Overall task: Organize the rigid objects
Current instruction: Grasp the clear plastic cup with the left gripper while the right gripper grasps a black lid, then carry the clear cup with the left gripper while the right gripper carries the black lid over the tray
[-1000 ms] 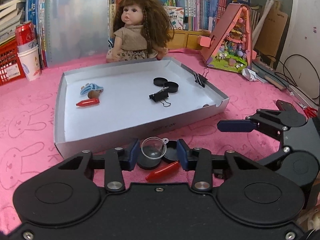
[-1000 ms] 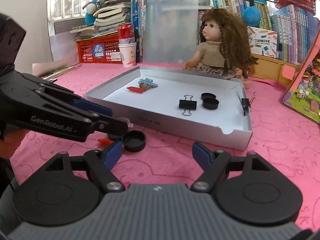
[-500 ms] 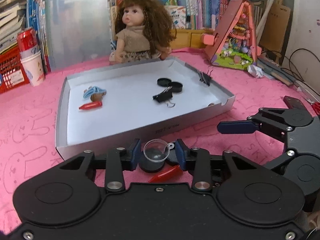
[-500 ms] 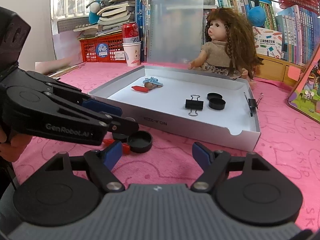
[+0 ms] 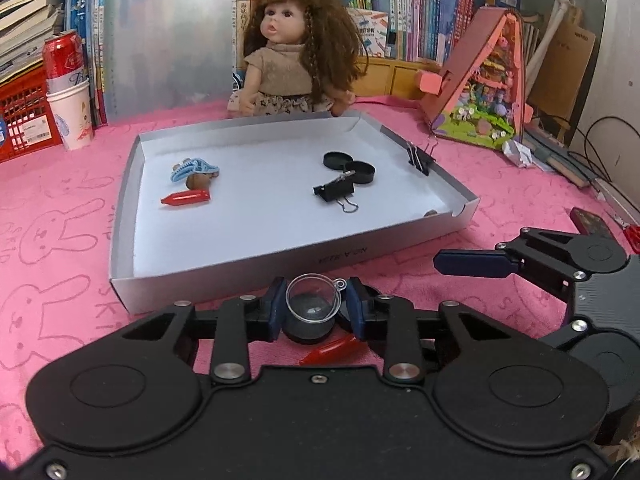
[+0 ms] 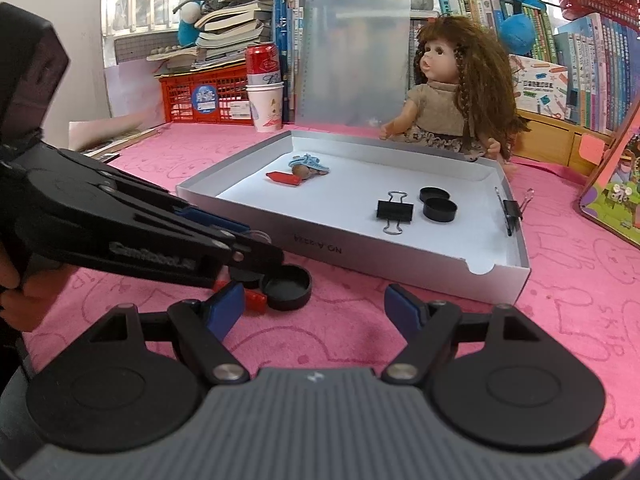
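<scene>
A small clear plastic cup [image 5: 313, 300] with a ring tab sits between the blue pads [image 5: 276, 310] of my left gripper [image 5: 315, 309], whose jaws are closing onto its sides. Under it on the pink cloth lie a black lid [image 6: 287, 286] and a red cap-shaped piece [image 5: 329, 351]. The left gripper [image 6: 256, 246] reaches in from the left in the right wrist view. My right gripper [image 6: 316, 309] stands open with nothing between its fingers, just right of the black lid. The grey tray [image 5: 248, 280] beyond holds a red piece [image 5: 186, 199], a blue hair clip [image 5: 195, 168], two black lids [image 5: 349, 165] and a binder clip [image 5: 334, 192].
A second binder clip [image 5: 418, 158] is clamped on the tray's right rim. A doll [image 5: 294, 60] sits behind the tray, a red can in a paper cup [image 5: 68, 92] at the far left, a pink toy house [image 5: 484, 88] at the right. Books line the back.
The left jaws have narrowed around the clear cup. The right gripper has drifted slightly, so the tray looks a little nearer.
</scene>
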A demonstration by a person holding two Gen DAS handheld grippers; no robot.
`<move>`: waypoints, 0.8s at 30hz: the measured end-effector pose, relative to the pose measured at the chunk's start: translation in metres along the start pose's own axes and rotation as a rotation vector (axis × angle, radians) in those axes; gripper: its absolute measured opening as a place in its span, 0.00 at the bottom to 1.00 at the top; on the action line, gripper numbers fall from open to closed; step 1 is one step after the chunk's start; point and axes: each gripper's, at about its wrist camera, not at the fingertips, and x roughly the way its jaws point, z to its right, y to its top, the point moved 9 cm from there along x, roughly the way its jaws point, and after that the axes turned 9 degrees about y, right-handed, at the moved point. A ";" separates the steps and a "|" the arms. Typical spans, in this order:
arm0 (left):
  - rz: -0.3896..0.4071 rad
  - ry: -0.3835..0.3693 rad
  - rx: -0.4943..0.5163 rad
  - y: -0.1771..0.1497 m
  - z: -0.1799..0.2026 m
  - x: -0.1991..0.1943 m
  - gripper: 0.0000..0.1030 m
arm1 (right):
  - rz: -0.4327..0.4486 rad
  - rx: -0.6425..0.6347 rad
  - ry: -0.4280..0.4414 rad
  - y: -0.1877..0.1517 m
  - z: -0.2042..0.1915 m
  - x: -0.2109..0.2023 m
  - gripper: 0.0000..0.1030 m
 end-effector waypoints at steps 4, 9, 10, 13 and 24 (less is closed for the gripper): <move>0.031 0.021 -0.003 0.006 -0.009 -0.011 0.29 | -0.005 0.011 -0.034 0.001 0.004 0.003 0.74; 0.043 0.063 -0.032 0.010 -0.027 -0.015 0.29 | -0.002 0.033 -0.019 0.005 0.002 0.007 0.69; 0.039 0.069 -0.041 0.010 -0.030 -0.014 0.29 | -0.006 0.027 -0.021 0.005 0.001 0.009 0.68; 0.035 0.079 -0.055 0.010 -0.037 -0.013 0.29 | -0.014 -0.001 -0.026 0.005 -0.006 0.014 0.67; 0.021 0.084 -0.073 0.004 -0.043 -0.010 0.30 | -0.062 -0.065 -0.079 0.007 -0.015 0.024 0.64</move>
